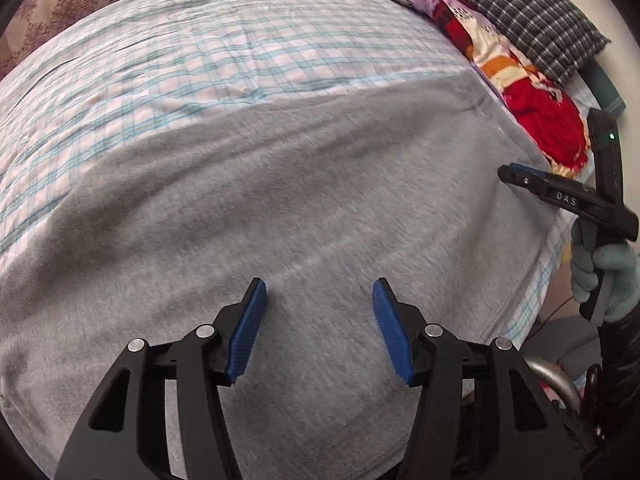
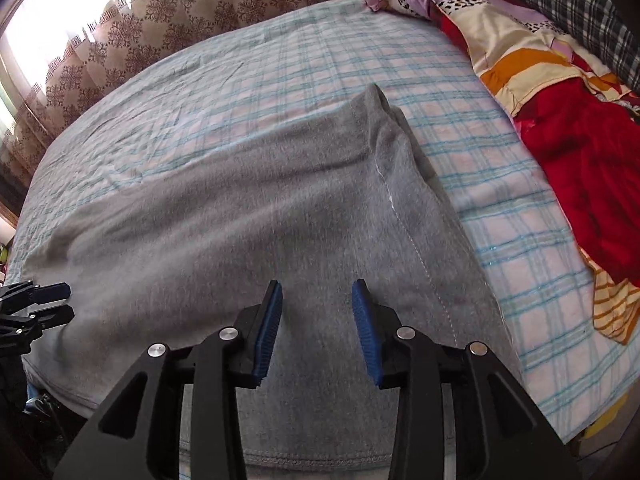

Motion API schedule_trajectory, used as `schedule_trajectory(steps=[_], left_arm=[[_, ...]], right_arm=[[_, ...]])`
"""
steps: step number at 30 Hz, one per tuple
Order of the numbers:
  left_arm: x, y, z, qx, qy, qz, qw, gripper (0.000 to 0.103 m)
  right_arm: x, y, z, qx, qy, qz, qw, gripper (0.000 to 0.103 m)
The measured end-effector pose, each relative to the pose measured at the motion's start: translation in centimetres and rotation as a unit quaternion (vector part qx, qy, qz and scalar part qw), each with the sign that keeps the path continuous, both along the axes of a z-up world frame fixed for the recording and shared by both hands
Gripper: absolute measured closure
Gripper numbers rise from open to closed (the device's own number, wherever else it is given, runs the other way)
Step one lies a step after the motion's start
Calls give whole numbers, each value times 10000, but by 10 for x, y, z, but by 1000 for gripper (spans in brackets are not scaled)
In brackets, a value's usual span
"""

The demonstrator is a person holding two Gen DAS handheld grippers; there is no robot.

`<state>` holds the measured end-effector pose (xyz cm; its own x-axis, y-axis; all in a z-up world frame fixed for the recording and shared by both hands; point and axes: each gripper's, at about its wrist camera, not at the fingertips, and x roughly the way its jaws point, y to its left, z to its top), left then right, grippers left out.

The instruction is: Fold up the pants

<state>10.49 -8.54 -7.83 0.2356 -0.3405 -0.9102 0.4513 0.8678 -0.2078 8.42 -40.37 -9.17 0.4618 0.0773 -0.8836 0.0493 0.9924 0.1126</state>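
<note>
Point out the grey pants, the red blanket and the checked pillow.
grey pants (image 2: 248,216): right wrist view, middle of the spread fabric.
red blanket (image 2: 580,168): right wrist view, its red part.
checked pillow (image 1: 532,20): left wrist view, centre of its top face.

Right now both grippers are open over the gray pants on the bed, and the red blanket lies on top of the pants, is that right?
Not quite. The red blanket lies beside the pants, on the sheet, as the right wrist view shows. Both grippers, left and right, are open over the pants.
</note>
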Motion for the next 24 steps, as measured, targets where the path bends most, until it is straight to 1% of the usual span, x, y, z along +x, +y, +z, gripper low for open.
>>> schedule_trajectory(steps=[3,6,8,9,11,12,14,16,17,19,21,24], left_arm=[[-12,-15,-8,514,-247,-464,9973,45],[-16,-19,-7,730,-377,-596,9948,45],[-15,-19,-1,739,-401,-554,9949,45],[-15,-18,4,689,-434,-508,9954,45],[-16,-25,16,510,-555,-571,9955,45],[-20,-31,21,451,-643,-663,9947,45],[-27,-48,26,399,-769,-1014,9911,44],[-35,-68,22,492,-835,-1361,9859,42],[-38,-75,18,515,-790,-1499,9842,42],[-42,-88,4,515,-516,-1732,9822,42],[-44,-95,-6,656,-462,-1804,9803,41],[-43,-97,-4,647,-418,-1788,9809,41]], right_arm=[[-5,-3,0,13,-47,20,10000,66],[-7,-5,2,65,-27,-29,10000,66],[-13,-10,9,150,-104,-142,9997,66],[-18,-14,15,219,-163,-202,9994,66],[-31,-23,25,252,-288,-307,9988,66],[-37,-27,29,267,-324,-341,9985,66],[-48,-33,30,287,-286,-406,9984,66],[-56,-36,25,238,-188,-449,9985,66],[-59,-38,20,219,-141,-454,9986,66],[-63,-43,13,344,-163,-495,9981,66],[-66,-50,15,593,-256,-578,9962,66],[-76,-68,24,1051,-461,-837,9899,66]])
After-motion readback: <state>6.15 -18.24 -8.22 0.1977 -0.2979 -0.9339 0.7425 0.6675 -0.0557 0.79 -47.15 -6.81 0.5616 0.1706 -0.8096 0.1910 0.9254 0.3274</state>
